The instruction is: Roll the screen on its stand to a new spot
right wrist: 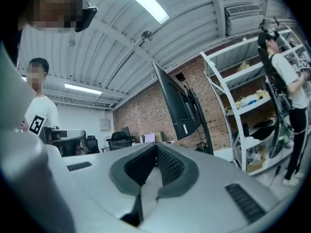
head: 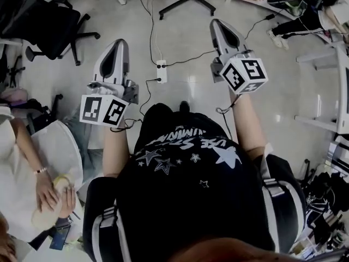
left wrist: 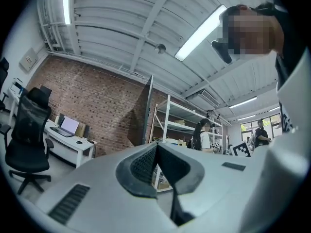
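The screen [right wrist: 177,106] is a dark flat panel on a black stand. It shows edge-on and from behind in the right gripper view, up and right of my right gripper [right wrist: 156,145], well apart from it. In the left gripper view a thin dark upright edge [left wrist: 148,110] before the brick wall may be the same screen. My left gripper [left wrist: 156,144] points that way. Both grippers are shut with nothing between their pads. In the head view the left gripper [head: 117,43] and right gripper [head: 218,22] are held out over the floor.
A white power strip [head: 161,71] with cables lies on the floor between the grippers. Black office chairs [head: 54,23] stand at left, and a chair base [head: 188,1] lies ahead. Metal shelving [right wrist: 248,106] has a person [right wrist: 286,81] beside it. A desk with a laptop [left wrist: 68,130] stands along the brick wall.
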A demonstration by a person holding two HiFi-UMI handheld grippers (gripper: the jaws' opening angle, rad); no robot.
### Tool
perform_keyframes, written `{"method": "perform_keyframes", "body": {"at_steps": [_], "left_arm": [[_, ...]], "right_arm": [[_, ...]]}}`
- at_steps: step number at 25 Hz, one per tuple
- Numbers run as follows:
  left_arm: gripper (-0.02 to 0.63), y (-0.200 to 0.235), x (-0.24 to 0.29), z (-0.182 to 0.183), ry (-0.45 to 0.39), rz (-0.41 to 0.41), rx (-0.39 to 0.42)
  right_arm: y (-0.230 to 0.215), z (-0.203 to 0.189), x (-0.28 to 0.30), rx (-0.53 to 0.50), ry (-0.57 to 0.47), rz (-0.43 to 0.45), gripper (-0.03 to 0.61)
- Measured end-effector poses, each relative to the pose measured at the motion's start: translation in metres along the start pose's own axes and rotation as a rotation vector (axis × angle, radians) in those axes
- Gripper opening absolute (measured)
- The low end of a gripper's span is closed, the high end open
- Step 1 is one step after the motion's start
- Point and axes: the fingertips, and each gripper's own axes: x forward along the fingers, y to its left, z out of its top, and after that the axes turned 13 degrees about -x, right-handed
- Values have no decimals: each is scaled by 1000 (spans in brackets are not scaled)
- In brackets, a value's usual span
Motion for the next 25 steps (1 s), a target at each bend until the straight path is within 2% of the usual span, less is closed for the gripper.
{"method": "perform_keyframes", "body": {"at_steps": [9, 20, 25], "left_arm": [[11, 30, 36, 7, -16, -7, -3], [11, 108, 116, 33, 6, -89, -31], [11, 143, 151, 53, 25, -124, -30]], "right_arm": [[-11, 3, 44, 17, -20, -11, 5], [-36, 20, 138, -28, -12, -123, 8], [-33, 30, 184, -49, 7, -142, 64]]}}
